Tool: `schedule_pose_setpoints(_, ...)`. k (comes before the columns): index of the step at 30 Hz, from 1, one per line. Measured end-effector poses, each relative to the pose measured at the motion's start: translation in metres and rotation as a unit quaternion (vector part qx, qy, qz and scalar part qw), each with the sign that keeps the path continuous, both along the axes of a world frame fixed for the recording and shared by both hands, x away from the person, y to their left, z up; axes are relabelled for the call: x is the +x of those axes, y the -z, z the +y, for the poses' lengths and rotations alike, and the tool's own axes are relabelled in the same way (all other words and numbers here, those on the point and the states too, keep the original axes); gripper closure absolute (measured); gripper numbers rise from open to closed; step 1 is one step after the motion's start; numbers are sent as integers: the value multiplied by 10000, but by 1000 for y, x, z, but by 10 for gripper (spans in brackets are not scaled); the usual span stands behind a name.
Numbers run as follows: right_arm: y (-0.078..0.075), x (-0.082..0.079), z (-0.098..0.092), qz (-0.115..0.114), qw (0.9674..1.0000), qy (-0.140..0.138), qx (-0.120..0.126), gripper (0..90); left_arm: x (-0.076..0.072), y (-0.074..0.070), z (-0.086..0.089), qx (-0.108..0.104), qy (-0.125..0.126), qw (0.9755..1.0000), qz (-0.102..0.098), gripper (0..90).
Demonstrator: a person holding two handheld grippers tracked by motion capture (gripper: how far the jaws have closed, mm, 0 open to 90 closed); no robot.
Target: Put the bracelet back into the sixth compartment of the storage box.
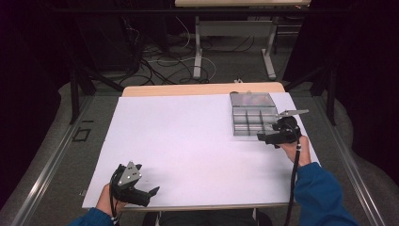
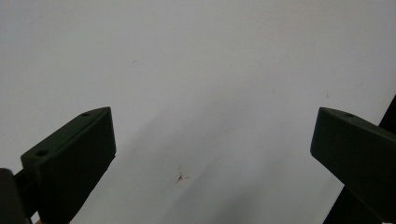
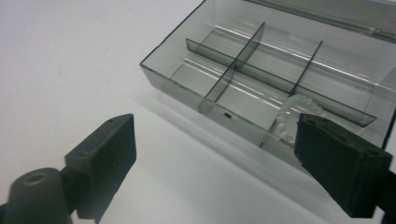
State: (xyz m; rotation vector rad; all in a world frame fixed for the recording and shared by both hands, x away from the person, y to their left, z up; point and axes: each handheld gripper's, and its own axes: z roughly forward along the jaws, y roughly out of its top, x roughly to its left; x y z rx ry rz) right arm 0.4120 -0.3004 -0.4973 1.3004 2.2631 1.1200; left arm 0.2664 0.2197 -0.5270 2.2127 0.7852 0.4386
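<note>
Right gripper view has the jaws of the right gripper spread wide with nothing between them, just bare white sheet. Right past them sits the clear compartment box, its lid swung back, with dividers cutting it into small cells. In the near cell on the right side of that view lies a small whitish, ridged piece — it looks like a screw or a bit of spring, too blurry to call. The right-hand jaw sits just in front of that cell's wall, close but not touching as far as I can tell.

What worries me: the box is light plastic on a smooth sheet. If the jaws swing toward it, the right-hand one probably clips the front wall and shoves the whole box along, or tips it enough to bounce the little piece into another cell or out. Going into that cell with the jaws this wide looks risky too — I'd guess they straddle a divider and jam.

From the high view, the box sits at the far right of the white sheet covering the counter, with the right gripper right at its near edge. The left gripper is well apart at the near left corner, its jaws also spread over blank sheet, so it can't steady the box if it slides.
</note>
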Motion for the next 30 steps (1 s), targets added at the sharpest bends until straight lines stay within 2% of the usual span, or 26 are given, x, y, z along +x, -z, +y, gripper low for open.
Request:
schedule_pose_setpoints(9,-3,-25,12,29,9995,-297,-38,47,0,0,0,-1,-7,10000,-26,0)
schedule_pose_setpoints(11,-3,-30,14,-54,9992,-391,-63,40,0,0,0,1,-7,10000,-37,0)
schedule_pose_setpoints(12,-4,-33,16,7,9993,-370,-47,38,0,0,0,-1,-9,10000,-37,0)
schedule_pose_setpoints(13,-3,-35,17,-78,9989,-454,-58,37,0,0,0,0,-5,10000,-32,0)
schedule_pose_setpoints(19,-5,-53,25,-175,9980,-612,-63,22,0,0,0,11,-5,10000,-52,0)
schedule_pose_setpoints(30,-4,-86,32,-230,9965,-799,-98,0,0,0,0,5,-5,10000,-55,0)
